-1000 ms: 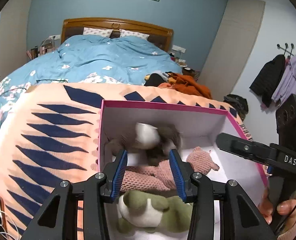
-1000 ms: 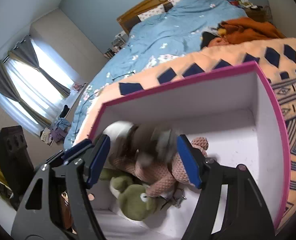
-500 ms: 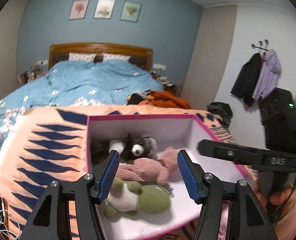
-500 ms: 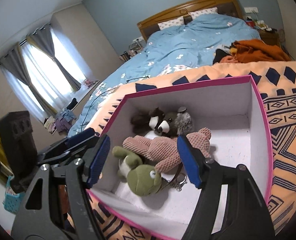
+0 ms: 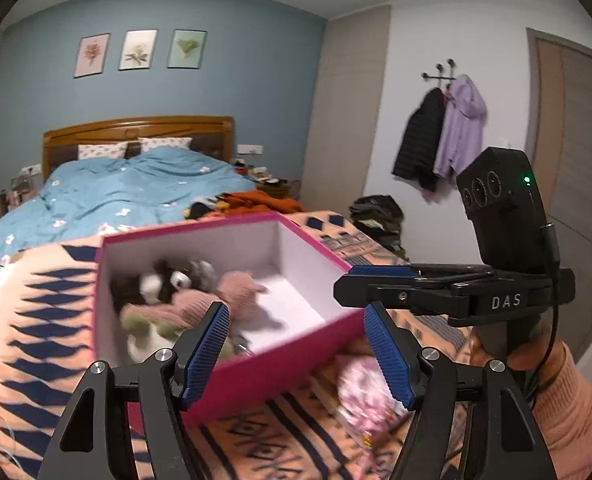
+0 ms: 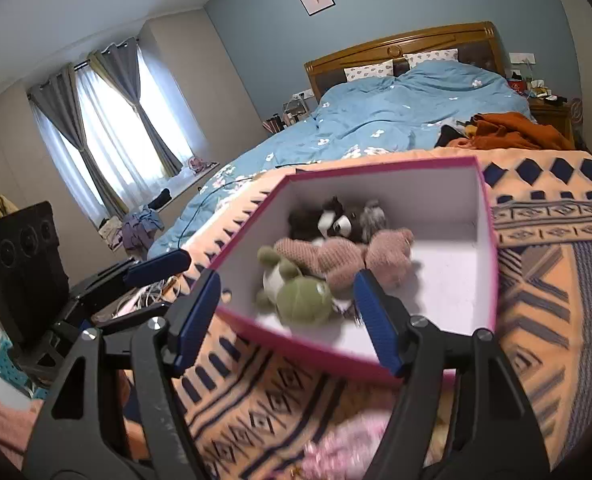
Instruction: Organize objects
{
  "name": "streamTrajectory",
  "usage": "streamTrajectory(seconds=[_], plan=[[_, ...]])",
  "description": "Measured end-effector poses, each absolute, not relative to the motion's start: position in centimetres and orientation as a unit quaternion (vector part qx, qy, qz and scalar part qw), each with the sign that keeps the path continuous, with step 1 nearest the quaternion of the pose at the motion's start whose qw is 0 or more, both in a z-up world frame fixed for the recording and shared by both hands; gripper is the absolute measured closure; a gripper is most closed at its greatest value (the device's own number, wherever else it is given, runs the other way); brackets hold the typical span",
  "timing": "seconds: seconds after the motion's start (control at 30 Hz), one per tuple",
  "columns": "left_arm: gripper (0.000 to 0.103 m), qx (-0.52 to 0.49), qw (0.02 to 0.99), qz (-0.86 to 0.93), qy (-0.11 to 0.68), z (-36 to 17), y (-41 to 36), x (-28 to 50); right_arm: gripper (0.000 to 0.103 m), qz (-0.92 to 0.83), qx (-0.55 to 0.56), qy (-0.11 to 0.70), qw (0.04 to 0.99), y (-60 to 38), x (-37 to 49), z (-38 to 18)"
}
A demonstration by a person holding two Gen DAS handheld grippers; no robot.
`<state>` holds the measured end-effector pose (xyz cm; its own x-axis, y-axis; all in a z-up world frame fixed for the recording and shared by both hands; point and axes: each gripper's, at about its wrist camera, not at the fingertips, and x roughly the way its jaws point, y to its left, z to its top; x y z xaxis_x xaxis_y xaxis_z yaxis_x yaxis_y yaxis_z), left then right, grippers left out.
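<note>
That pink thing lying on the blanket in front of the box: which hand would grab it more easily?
Probably the left. The pink thing lies just past the left tongs, near their right finger; in the right tongs view it sits at the bottom edge, under them. Both tongs are empty.

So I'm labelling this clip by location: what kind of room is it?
A bedroom: a bed with a wooden headboard and blue duvet, curtained windows, and coats on wall hooks.

Bed (image 6: pixel 380 120) carrying a patterned blanket (image 6: pixel 556 264).
A pink box (image 6: pixel 490 240) is sitting on the blanket; orange clothes (image 6: pixel 508 130) are lying beyond it.
</note>
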<state>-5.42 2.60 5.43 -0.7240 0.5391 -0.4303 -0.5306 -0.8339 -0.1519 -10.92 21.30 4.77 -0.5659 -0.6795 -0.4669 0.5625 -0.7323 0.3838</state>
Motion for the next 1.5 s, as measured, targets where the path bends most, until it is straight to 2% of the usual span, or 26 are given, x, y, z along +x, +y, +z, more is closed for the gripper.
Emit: streamTrajectory(seconds=[0.23,0.47,1.1,1.3,1.5], plan=[[0.031,-0.287,0.306,0.907,-0.014,1.1,5.1,-4.5,0.032,-0.887,0.325,-0.08,0.319,23.8,-8.1,1.9],[0.031,-0.338,0.312,0.888,-0.027,-2.2,6.7,-4.4,0.032,-0.884,0.358,-0.099,0.282,26.6,-7.1,-1.8],[0.032,-0.39,0.304,0.869,-0.019,-5.0,8.5,-5.1,0.032,-0.876,0.384,-0.088,0.277,26.4,-7.3,-4.4],[0.039,-0.396,0.303,0.866,-0.021,-5.3,8.5,-5.1,0.032,-0.873,0.391,-0.082,0.279,25.9,-7.8,-4.8],[0.052,-0.408,0.3,0.862,-0.033,-6.0,7.8,-5.2,0.032,-0.866,0.401,-0.076,0.29,25.4,-7.6,-5.0]])
